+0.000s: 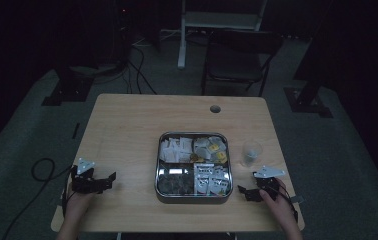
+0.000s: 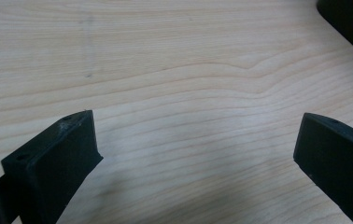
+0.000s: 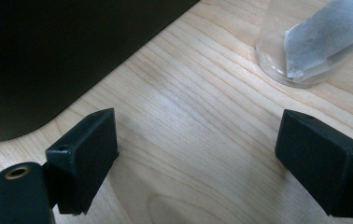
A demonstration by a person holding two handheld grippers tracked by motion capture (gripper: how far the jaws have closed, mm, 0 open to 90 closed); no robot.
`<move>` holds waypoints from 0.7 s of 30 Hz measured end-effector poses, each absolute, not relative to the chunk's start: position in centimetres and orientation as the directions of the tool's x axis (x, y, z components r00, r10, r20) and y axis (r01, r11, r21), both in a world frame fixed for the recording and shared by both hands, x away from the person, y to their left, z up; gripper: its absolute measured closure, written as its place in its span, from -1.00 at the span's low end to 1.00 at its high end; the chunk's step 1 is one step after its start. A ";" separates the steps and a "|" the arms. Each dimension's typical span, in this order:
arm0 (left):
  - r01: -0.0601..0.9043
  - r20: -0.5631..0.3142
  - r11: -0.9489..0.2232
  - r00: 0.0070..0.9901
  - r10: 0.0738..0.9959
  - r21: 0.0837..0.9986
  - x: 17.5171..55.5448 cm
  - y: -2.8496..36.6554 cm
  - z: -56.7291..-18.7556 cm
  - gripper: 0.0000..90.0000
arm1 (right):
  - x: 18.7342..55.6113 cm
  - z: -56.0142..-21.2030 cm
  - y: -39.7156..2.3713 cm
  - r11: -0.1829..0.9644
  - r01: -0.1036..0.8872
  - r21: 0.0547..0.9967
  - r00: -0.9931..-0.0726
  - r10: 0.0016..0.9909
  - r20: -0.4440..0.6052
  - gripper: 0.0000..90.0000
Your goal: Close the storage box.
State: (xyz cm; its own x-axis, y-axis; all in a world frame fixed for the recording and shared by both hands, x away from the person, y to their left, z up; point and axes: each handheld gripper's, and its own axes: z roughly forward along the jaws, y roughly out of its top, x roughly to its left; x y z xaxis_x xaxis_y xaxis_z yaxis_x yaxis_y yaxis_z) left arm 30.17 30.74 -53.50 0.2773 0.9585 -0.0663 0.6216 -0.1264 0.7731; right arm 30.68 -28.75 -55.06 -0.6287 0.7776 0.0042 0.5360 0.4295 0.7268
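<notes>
Clear cup (image 3: 305, 44), apparently holding a packet, beyond right gripper's (image 3: 198, 158) parted jaws.

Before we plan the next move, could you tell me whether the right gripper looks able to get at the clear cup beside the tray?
Probably yes. The right gripper rests open on the table, and bare wood lies between its jaws and the clear cup. The tray sits off to one side.
</notes>
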 end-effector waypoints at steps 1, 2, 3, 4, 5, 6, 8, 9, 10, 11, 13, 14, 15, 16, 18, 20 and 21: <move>0.628 -0.069 -0.123 0.271 0.960 0.768 30.0 30.9 -53.6 -0.99 | 30.7 -55.1 -28.8 0.429 0.536 0.727 -0.629 0.778 0.004 -0.72; 0.628 -0.068 -0.123 0.271 0.960 0.769 29.9 31.1 -53.6 -0.99 | 30.7 -55.1 -28.8 0.430 0.536 0.727 -0.629 0.777 0.004 -0.72; 0.630 -0.069 -0.122 0.270 0.960 0.767 29.8 31.2 -53.7 -0.99 | 30.7 -55.1 -28.8 0.429 0.536 0.727 -0.629 0.778 0.004 -0.72; 0.636 -0.064 -0.125 0.265 0.962 0.761 29.6 31.3 -53.8 -0.99 | 30.7 -55.1 -28.8 0.430 0.536 0.727 -0.629 0.777 0.004 -0.72; 0.636 -0.064 -0.125 0.265 0.962 0.761 29.6 31.3 -53.8 -0.99 | 30.7 -55.1 -28.8 0.430 0.536 0.727 -0.629 0.777 0.004 -0.72; 0.643 -0.066 -0.121 0.260 0.963 0.756 29.3 31.5 -53.9 -0.99 | 30.7 -55.1 -28.8 0.430 0.536 0.727 -0.629 0.778 0.004 -0.72; 0.645 -0.066 -0.115 0.249 0.966 0.755 29.1 31.6 -54.0 -0.99 | 30.7 -55.1 -28.8 0.430 0.536 0.726 -0.629 0.777 0.004 -0.72; 0.648 -0.064 -0.113 0.243 0.968 0.753 29.0 31.7 -54.1 -0.99 | 30.7 -55.1 -28.8 0.430 0.536 0.727 -0.629 0.777 0.003 -0.72; 0.658 -0.053 -0.116 0.231 0.971 0.744 28.8 31.8 -54.2 -0.99 | 30.7 -55.1 -28.8 0.430 0.536 0.727 -0.629 0.777 0.004 -0.72; 0.664 -0.044 -0.117 0.220 0.974 0.739 28.6 31.9 -54.3 -0.99 | 30.7 -55.1 -28.8 0.430 0.536 0.727 -0.629 0.778 0.003 -0.72; 0.674 -0.040 -0.112 0.205 0.978 0.730 28.5 32.0 -54.3 -0.99 | 30.7 -55.1 -28.8 0.430 0.536 0.727 -0.629 0.777 0.004 -0.72; 0.677 -0.038 -0.106 0.195 0.980 0.728 28.3 32.1 -54.4 -0.99 | 30.7 -55.1 -28.8 0.429 0.536 0.727 -0.629 0.778 0.004 -0.72; 0.678 -0.037 -0.105 0.192 0.981 0.728 28.3 32.2 -54.4 -0.99 | 30.7 -55.1 -28.8 0.430 0.536 0.726 -0.629 0.777 0.004 -0.72; 0.678 -0.037 -0.105 0.192 0.981 0.728 28.3 32.2 -54.4 -0.99 | 30.7 -55.1 -28.8 0.430 0.536 0.727 -0.629 0.777 0.004 -0.72; 0.681 -0.033 -0.110 0.193 0.981 0.724 28.2 32.2 -54.4 -0.99 | 30.7 -55.1 -28.8 0.430 0.536 0.727 -0.629 0.777 0.004 -0.72; 0.697 -0.014 -0.125 0.189 0.982 0.706 27.9 32.1 -54.6 -0.99 | 30.7 -55.1 -28.8 0.430 0.536 0.727 -0.629 0.778 0.003 -0.72; 0.702 -0.006 -0.131 0.190 0.982 0.700 27.9 32.1 -54.6 -0.99 | 30.7 -55.1 -28.8 0.430 0.536 0.727 -0.629 0.777 0.004 -0.72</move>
